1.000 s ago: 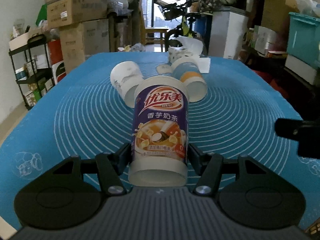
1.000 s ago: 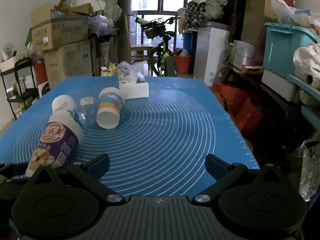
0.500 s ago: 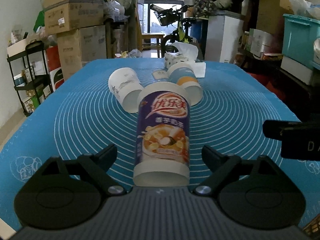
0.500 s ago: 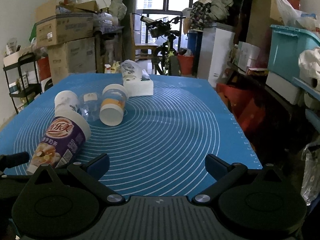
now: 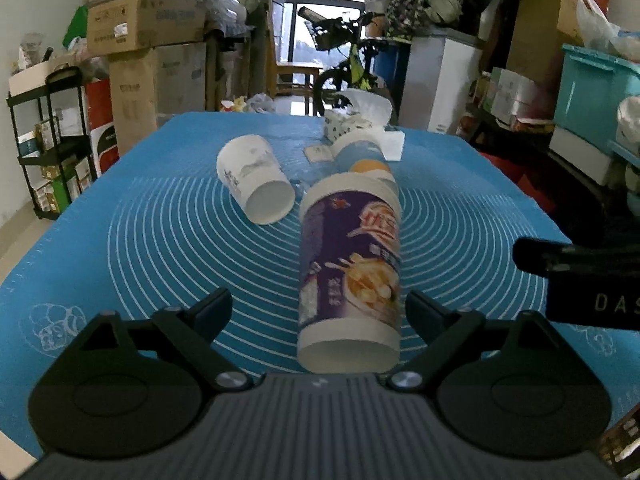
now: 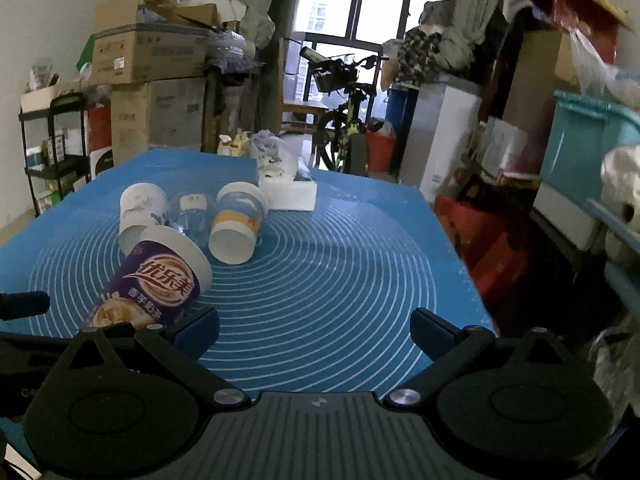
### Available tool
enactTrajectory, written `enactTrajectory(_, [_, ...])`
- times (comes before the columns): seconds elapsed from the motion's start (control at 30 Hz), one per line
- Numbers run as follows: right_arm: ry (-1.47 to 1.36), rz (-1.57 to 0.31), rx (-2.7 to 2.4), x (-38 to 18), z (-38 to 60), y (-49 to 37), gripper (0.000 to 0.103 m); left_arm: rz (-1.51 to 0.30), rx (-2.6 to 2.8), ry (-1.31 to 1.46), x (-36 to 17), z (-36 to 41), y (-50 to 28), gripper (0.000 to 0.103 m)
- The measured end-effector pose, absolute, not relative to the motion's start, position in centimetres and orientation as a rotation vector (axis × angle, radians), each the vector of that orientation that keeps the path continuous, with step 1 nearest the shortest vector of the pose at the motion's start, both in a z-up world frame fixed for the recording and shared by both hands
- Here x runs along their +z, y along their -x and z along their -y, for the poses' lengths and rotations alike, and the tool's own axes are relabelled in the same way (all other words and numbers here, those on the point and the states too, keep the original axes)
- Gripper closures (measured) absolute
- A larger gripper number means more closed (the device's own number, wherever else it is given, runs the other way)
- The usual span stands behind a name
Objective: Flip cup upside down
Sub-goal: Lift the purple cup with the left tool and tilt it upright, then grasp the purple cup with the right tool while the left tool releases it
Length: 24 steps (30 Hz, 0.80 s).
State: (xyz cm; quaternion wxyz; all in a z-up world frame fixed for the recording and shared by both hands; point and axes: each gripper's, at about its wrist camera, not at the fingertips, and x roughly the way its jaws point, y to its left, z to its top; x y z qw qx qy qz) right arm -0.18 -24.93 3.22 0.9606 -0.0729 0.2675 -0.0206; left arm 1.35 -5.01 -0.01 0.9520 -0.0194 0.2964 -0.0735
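A purple milk-tea cup lies on its side on the blue mat, its narrow base toward me, between the spread fingers of my left gripper, which is open and not touching it. The same cup shows in the right wrist view at the lower left. My right gripper is open and empty over the mat, just right of the cup. A white cup and a blue-and-orange cup lie on their sides farther back.
A clear plastic cup lies between the two far cups. A tissue box sits at the far side of the mat. Boxes, shelves, a bicycle and bins crowd the room around the table. The right gripper's body shows at the right of the left wrist view.
My left gripper opened and let go of the purple cup. The cup now lies free on the mat, rolled slightly so its label faces right. My right gripper drifted a little closer to it.
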Motion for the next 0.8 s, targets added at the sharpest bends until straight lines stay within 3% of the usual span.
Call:
enactTrajectory(0.53, [0.186,-0.544,-0.023,3.9,24.8,0.2,0.002,-0.562,-0.192,0.054,0.5,4.8,-0.6,0.01])
enactTrajectory(0.67, [0.396,-0.488,0.084,5.5,24.1,0.3,0.002,-0.511,-0.164,0.051,1.5,4.0,0.6,0.006])
enactTrajectory(0.7, [0.479,-0.476,0.109,5.9,23.7,0.3,0.002,-0.495,-0.142,0.067,1.8,3.4,0.9,0.001])
enactTrajectory(0.8, [0.816,-0.427,0.147,6.3,21.1,0.5,0.002,-0.453,-0.071,0.094,2.4,1.6,1.5,0.0])
